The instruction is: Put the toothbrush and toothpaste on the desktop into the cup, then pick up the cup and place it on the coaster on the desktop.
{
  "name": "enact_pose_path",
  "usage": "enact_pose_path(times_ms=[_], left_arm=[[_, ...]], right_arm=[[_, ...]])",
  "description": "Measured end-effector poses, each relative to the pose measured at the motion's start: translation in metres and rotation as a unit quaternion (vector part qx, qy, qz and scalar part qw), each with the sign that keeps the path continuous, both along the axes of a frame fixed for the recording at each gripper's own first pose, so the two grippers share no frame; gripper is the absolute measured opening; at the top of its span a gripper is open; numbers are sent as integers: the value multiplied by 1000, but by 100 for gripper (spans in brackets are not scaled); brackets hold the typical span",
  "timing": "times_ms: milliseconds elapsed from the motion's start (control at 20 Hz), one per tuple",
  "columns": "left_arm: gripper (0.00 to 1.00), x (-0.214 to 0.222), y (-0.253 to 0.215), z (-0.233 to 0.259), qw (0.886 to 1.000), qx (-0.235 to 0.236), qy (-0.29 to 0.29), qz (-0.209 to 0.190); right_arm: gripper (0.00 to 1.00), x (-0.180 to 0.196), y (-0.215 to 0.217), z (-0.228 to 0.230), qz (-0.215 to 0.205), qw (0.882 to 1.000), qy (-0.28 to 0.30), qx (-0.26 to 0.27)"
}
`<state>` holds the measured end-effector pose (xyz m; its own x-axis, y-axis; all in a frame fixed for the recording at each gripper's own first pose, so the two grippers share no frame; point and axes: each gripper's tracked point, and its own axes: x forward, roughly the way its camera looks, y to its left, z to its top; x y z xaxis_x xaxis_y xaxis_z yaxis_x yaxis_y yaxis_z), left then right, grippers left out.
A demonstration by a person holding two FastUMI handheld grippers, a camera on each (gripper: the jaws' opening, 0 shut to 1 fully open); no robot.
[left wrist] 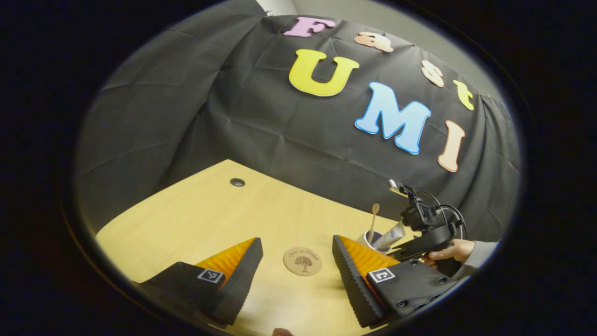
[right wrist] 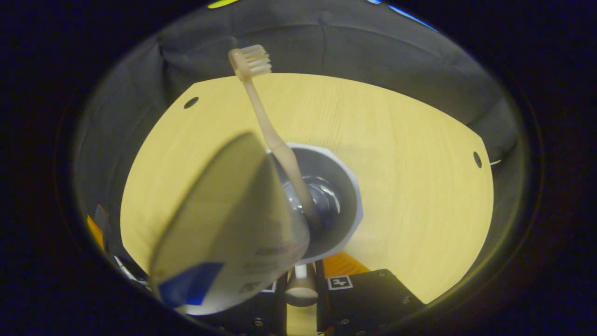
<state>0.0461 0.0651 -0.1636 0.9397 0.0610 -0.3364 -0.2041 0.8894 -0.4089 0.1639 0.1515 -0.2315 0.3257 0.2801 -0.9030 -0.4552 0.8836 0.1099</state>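
Observation:
A round cork coaster (left wrist: 302, 261) lies on the wooden desktop (left wrist: 210, 219), right between the fingers of my open left gripper (left wrist: 296, 242), which holds nothing. To its right stands the grey cup (left wrist: 366, 240) with the toothbrush (left wrist: 374, 217) and the toothpaste tube (left wrist: 391, 235) sticking out. A hand holds my right gripper (left wrist: 401, 252) against the cup's right side. The right gripper view looks down into the cup (right wrist: 343, 186). The toothbrush (right wrist: 270, 130) leans inside, bristles up. The toothpaste (right wrist: 233, 224) looms close. My right gripper (right wrist: 301, 289) is shut on a pale part at the cup's near edge.
The desktop (right wrist: 396, 163) ends at black cloth walls on the far sides. Small round cable holes (left wrist: 237, 182) (right wrist: 477, 159) sit near its back corners. The person's sleeve and hand (left wrist: 459, 252) are at the right.

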Motion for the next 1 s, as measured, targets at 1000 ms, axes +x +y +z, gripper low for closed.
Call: enact_pose_path(times_ms=[1000], left_arm=[[96,-50,63,-31,999,-25,29,23]], right_arm=[[29,-30,109,-9,62,998,12,-30]])
